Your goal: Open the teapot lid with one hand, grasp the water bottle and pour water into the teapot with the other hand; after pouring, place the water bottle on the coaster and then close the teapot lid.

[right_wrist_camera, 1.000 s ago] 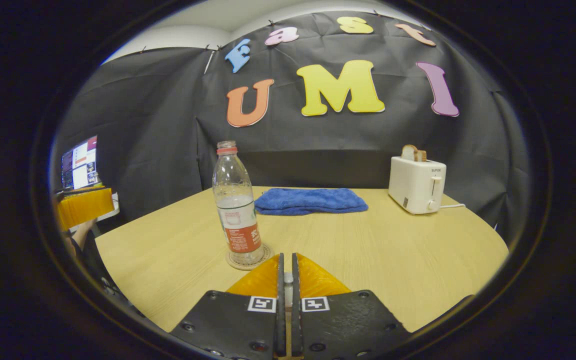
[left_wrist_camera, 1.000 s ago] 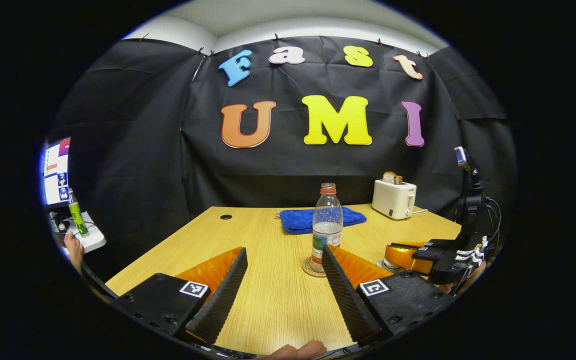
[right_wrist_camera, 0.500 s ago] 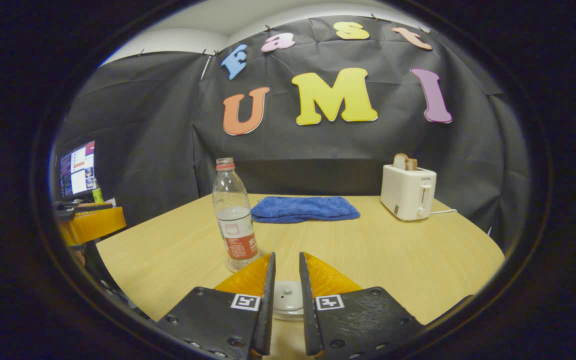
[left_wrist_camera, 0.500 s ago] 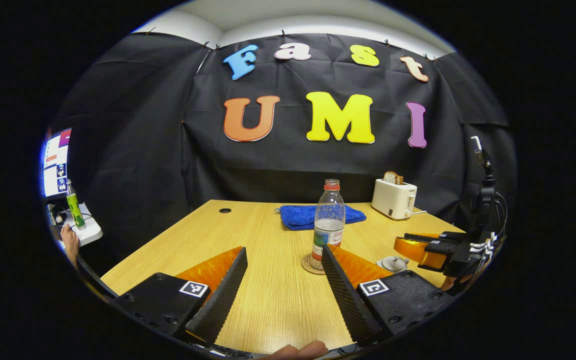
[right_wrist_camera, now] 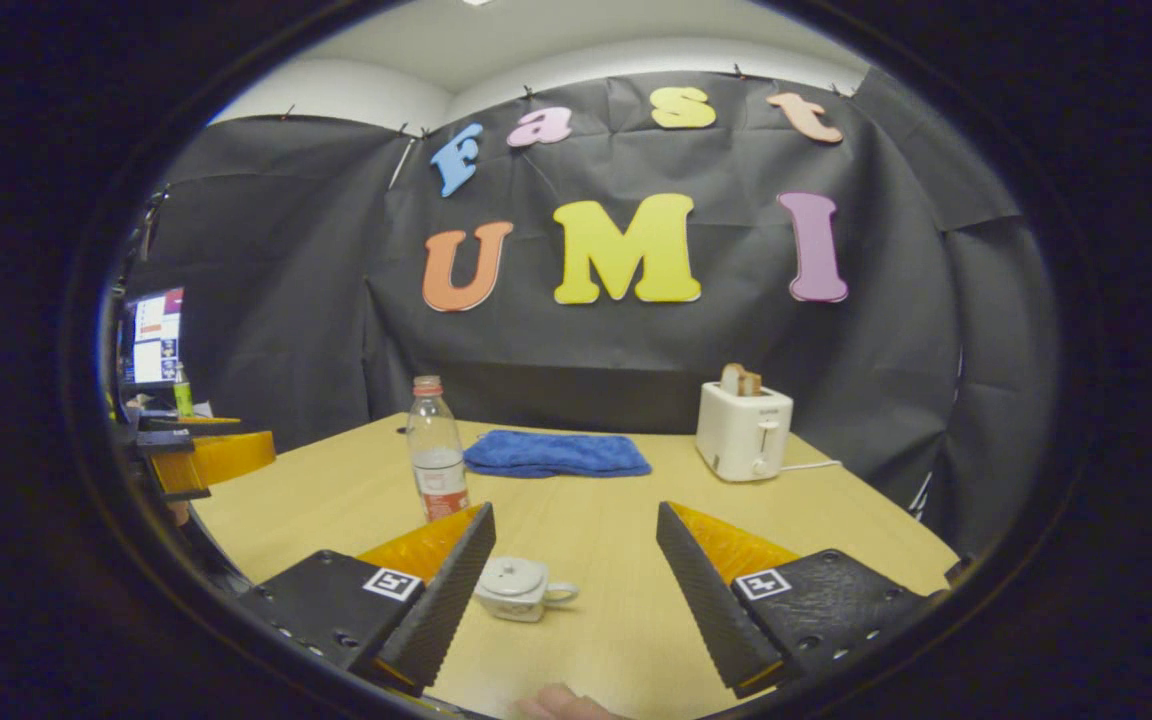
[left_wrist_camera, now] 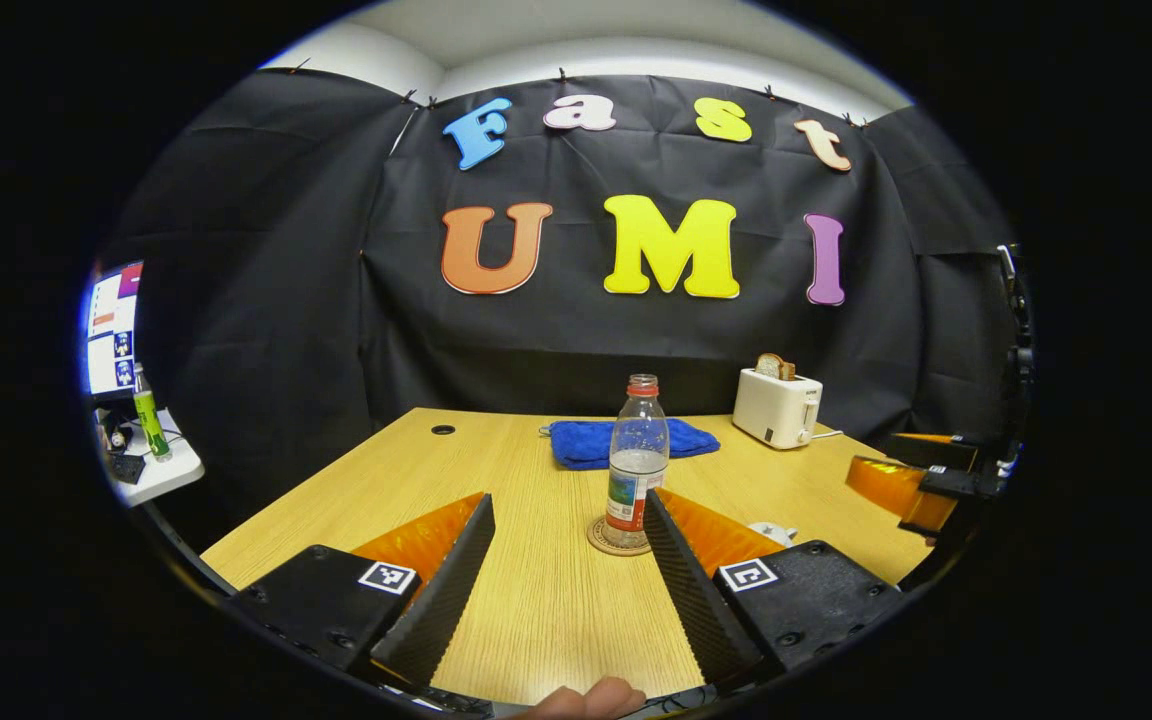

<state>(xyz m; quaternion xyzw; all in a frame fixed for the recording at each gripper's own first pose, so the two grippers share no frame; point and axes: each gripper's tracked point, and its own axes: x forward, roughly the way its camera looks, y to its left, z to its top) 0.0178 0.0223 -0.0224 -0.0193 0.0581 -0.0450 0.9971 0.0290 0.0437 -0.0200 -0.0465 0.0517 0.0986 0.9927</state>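
Left claw (left_wrist_camera: 566, 560): released, fingers spread wide, hovering over the desk (left_wrist_camera: 536, 610) with nothing between them.
Right claw (right_wrist_camera: 571, 580): released, fingers wide apart, held above the desk (right_wrist_camera: 836, 530); it also shows at the right edge of the left gripper view (left_wrist_camera: 911, 480).
Bottle (left_wrist_camera: 635, 455): upright on the coaster (left_wrist_camera: 614, 540), red cap on, partly filled; in the right gripper view (right_wrist_camera: 435, 462) it stands behind the claw's left finger.
Teapot (right_wrist_camera: 518, 588): small, white, lid on, sitting on the desk just beside the right claw's left finger; untouched.
Towel (right_wrist_camera: 556, 452): blue, folded, lying toward the back of the desk.
Toaster (right_wrist_camera: 744, 430): white, bread in its slot, back right.
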